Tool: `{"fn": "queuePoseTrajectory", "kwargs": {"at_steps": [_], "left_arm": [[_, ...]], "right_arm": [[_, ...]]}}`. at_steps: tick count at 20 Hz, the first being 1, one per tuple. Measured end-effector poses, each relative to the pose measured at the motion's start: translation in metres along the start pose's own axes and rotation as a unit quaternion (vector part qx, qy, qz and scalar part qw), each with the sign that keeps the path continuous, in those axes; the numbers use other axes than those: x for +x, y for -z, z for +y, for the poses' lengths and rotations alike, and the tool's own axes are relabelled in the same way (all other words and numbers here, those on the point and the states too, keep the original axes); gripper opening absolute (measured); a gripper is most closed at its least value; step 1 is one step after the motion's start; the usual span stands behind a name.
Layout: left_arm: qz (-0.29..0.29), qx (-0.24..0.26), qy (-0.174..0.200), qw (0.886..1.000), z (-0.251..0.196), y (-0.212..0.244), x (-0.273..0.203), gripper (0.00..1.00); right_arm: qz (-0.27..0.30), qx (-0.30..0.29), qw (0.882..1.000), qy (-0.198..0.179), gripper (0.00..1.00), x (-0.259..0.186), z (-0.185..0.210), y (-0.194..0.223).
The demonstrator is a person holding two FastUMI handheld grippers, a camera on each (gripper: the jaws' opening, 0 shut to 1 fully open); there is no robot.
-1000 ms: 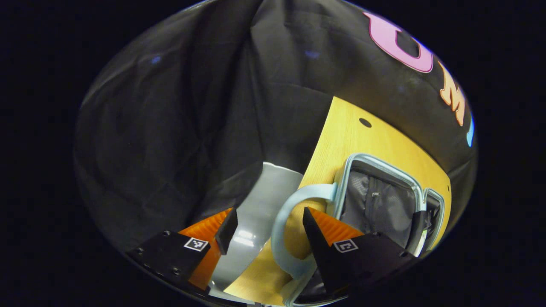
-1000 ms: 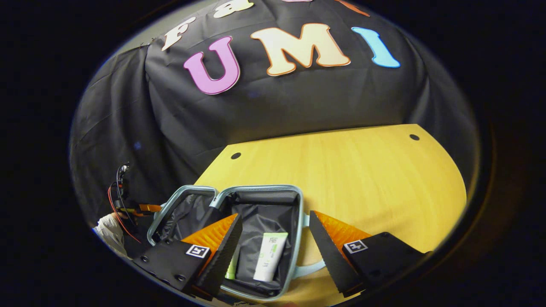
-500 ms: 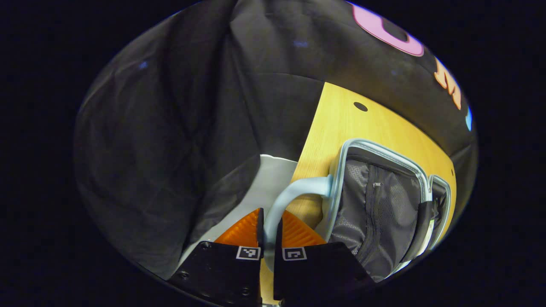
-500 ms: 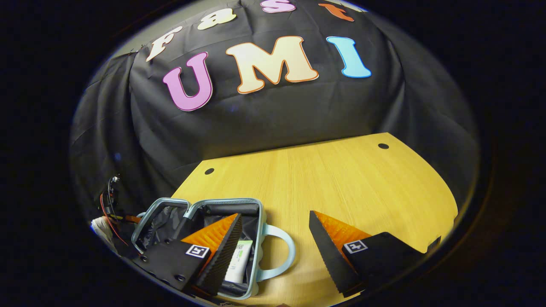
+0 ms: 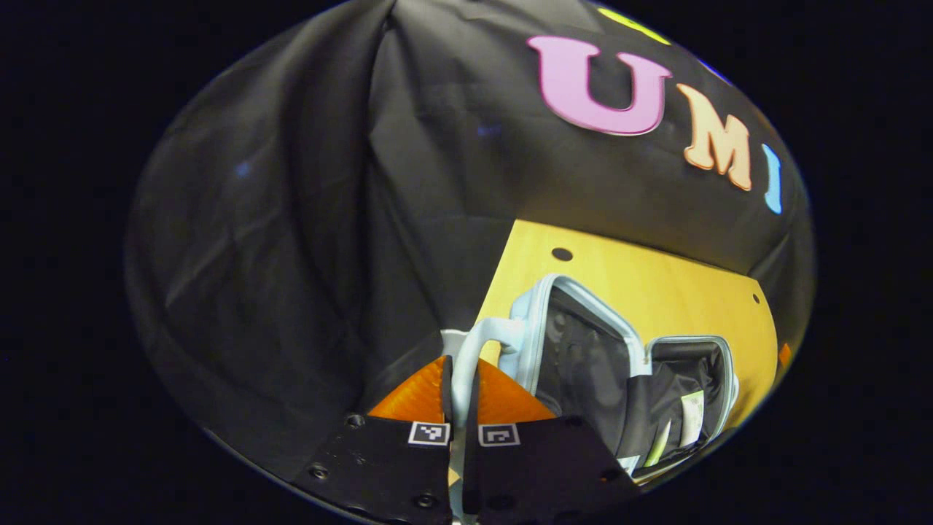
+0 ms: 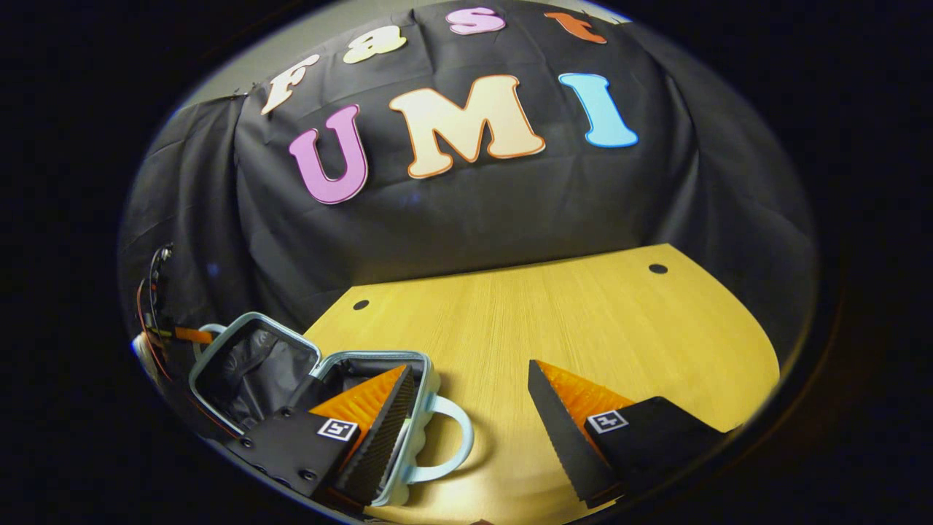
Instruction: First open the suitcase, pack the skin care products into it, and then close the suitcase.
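The light blue suitcase (image 5: 718, 364) lies open on the yellow table (image 5: 656, 281). Its lid (image 5: 536, 321) is tilted up, dark lining facing the base. My left gripper (image 5: 461, 361) is shut on the lid's curved handle (image 5: 487, 332). Inside the base lie a white tube (image 5: 691, 417) and a green tube (image 5: 658, 443). In the right gripper view the suitcase (image 6: 426, 383) sits at lower left with the lid (image 6: 248, 364) raised and the base handle (image 6: 448, 441) toward the table. My right gripper (image 6: 470, 368) hangs open just right of it, holding nothing.
The bare tabletop (image 6: 583, 321) stretches to the right of the suitcase, with small round holes (image 6: 658, 268) near its far corners. Black cloth closes off the back and left. A strip of grey floor (image 5: 450, 339) shows past the table's left edge.
My left gripper shut on the lid's handle and swung the lid up off the table. My right gripper drew back to the right, out of the suitcase base.
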State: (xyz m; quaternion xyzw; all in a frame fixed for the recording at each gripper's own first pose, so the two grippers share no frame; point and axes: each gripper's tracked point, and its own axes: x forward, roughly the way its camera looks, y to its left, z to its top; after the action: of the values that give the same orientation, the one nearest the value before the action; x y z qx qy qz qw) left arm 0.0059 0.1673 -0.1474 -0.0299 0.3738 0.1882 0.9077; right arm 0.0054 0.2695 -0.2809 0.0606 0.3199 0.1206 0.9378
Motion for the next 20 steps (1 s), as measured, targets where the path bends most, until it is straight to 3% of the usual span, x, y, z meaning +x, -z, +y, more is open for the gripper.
{"fn": "queuePoseTrajectory", "kwargs": {"at_steps": [2, 7, 11, 16, 20], "left_arm": [[-0.022, -0.002, -0.002, 1.000, -0.023, -0.017, -0.023, 0.00], [-0.075, 0.033, 0.039, 0.996, -0.102, -0.056, -0.080, 0.00], [-0.100, 0.027, 0.074, 0.992, -0.166, -0.060, -0.105, 0.00], [-0.115, 0.012, 0.158, 0.981, -0.261, -0.052, -0.124, 0.00], [-0.118, 0.004, 0.185, 0.976, -0.318, -0.039, -0.125, 0.00]], "right_arm": [[0.007, -0.028, 0.999, -0.025, 0.98, -0.011, -0.004, 0.001], [-0.012, -0.090, 0.995, -0.044, 0.98, -0.036, -0.035, -0.013], [-0.022, -0.093, 0.994, -0.054, 0.98, -0.052, -0.059, -0.020], [-0.027, -0.098, 0.994, -0.050, 0.98, -0.070, -0.093, -0.024], [-0.027, -0.100, 0.994, -0.035, 0.98, -0.089, -0.122, -0.023]]}}
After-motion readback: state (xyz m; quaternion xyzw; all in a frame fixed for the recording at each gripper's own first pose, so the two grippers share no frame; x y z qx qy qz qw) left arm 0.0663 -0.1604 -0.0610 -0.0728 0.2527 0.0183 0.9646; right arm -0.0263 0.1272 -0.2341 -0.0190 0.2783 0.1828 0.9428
